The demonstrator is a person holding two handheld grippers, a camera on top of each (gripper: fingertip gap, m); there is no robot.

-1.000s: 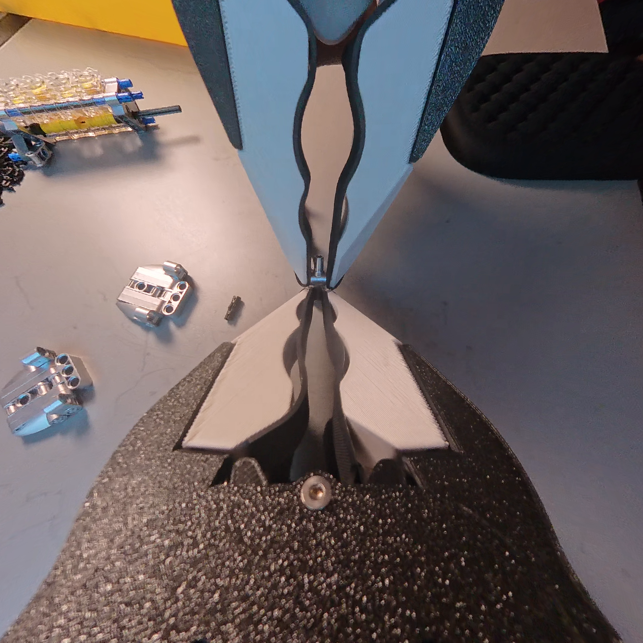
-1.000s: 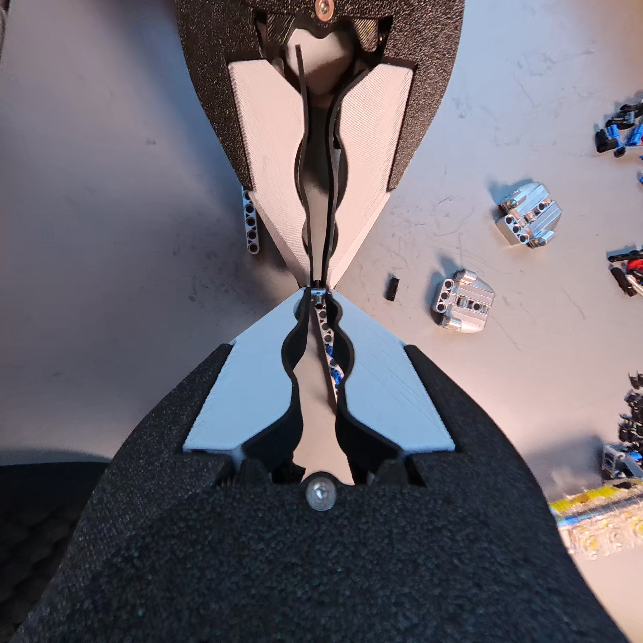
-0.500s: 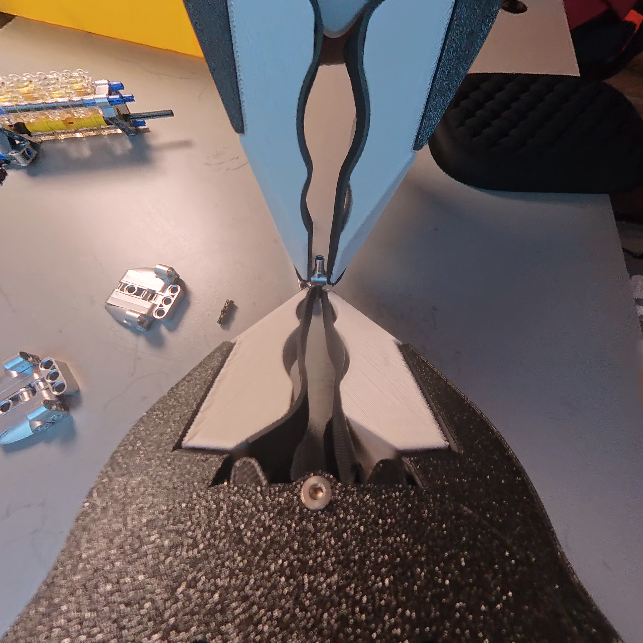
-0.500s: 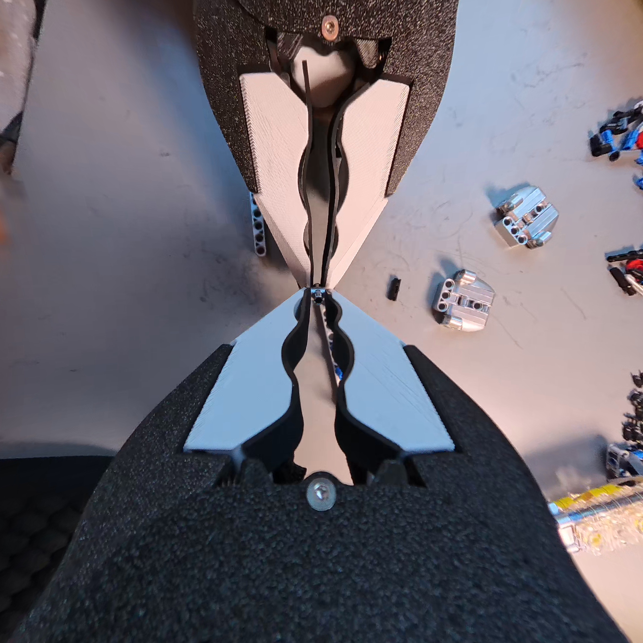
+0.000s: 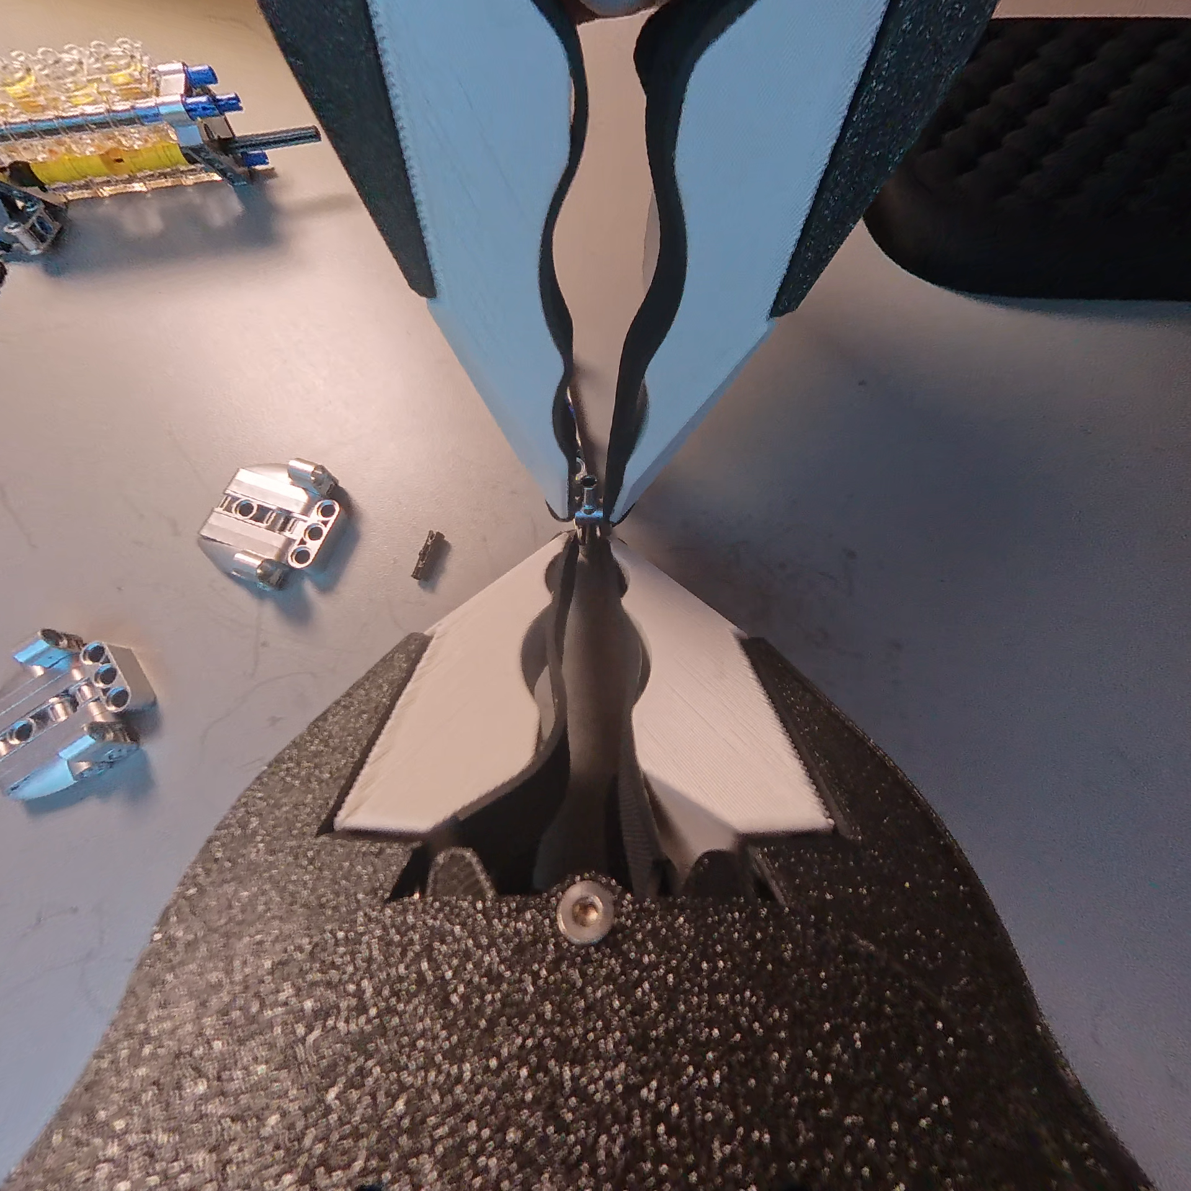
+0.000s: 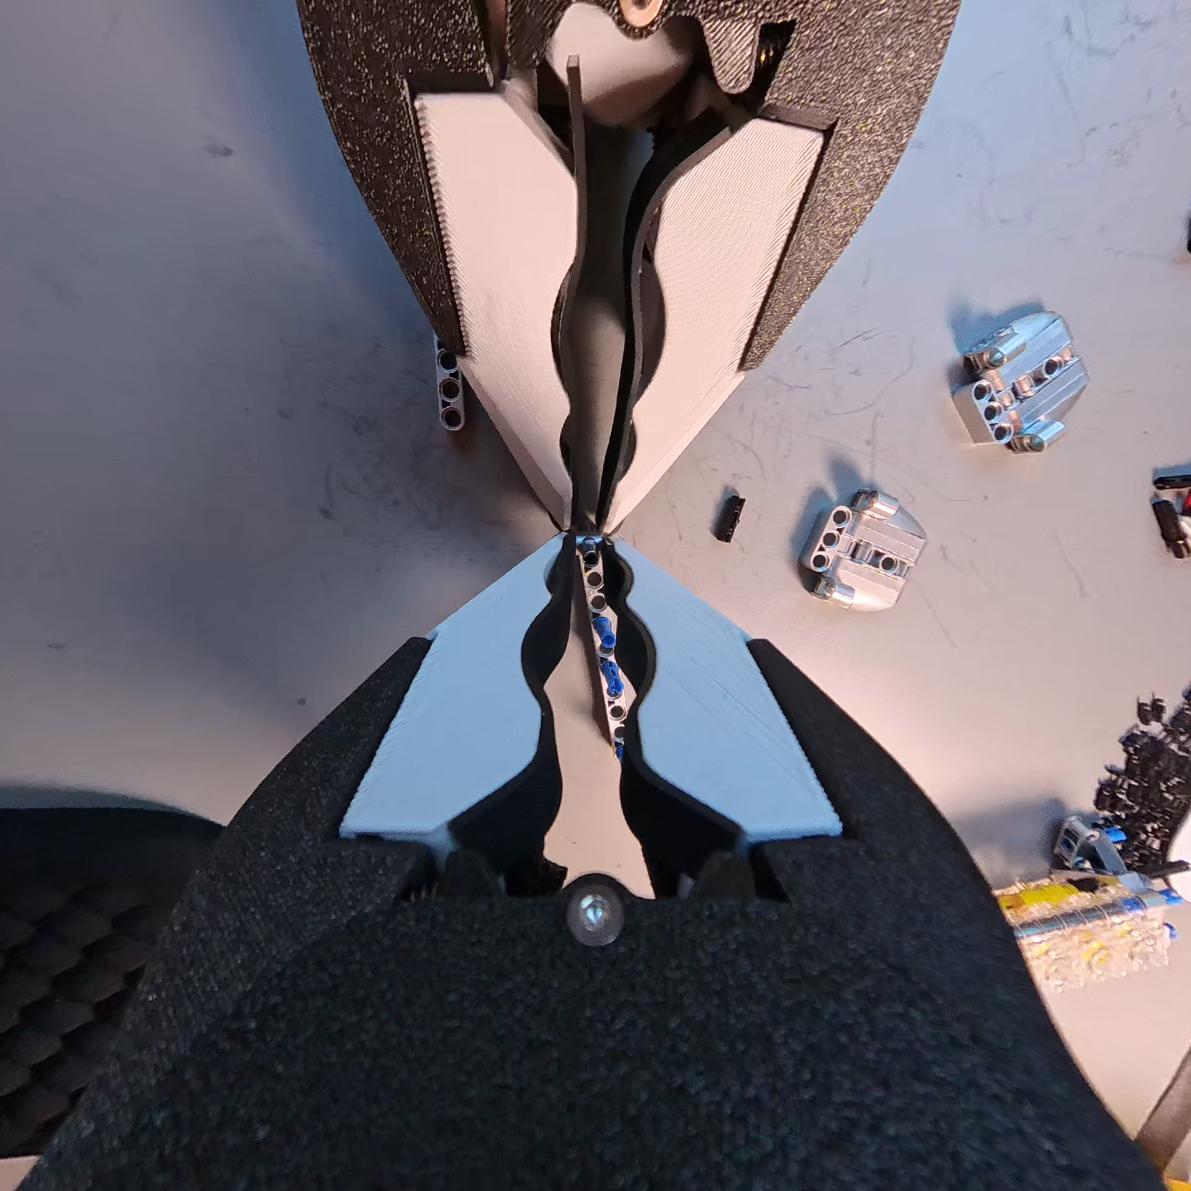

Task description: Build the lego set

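My two grippers meet tip to tip above the grey table. My right gripper (image 6: 590, 538) is shut on a thin grey beam with holes (image 6: 602, 644) that carries blue pins. The beam's end shows at the right gripper's tips in the left wrist view (image 5: 588, 509). My left gripper (image 5: 586, 541) is shut on a small dark pin-like piece (image 5: 588, 533) that touches the beam's end. The piece is mostly hidden between the fingertips. In the right wrist view the left gripper (image 6: 583, 522) comes in from the top.
Two silver panel pieces (image 5: 274, 525) (image 5: 58, 715) and a loose black pin (image 5: 428, 555) lie to the left. A clear and yellow brick assembly (image 5: 109, 129) sits far left, a black foam pad (image 5: 1063, 148) far right. A short grey beam (image 6: 449, 390) and a pile of black pins (image 6: 1153, 780) lie on the table. My left and right fingertips are right by each other.
Both grippers stay shut and tip to tip. They have drawn slightly closer, so each looms a little larger in the other's view. The table parts have not moved.
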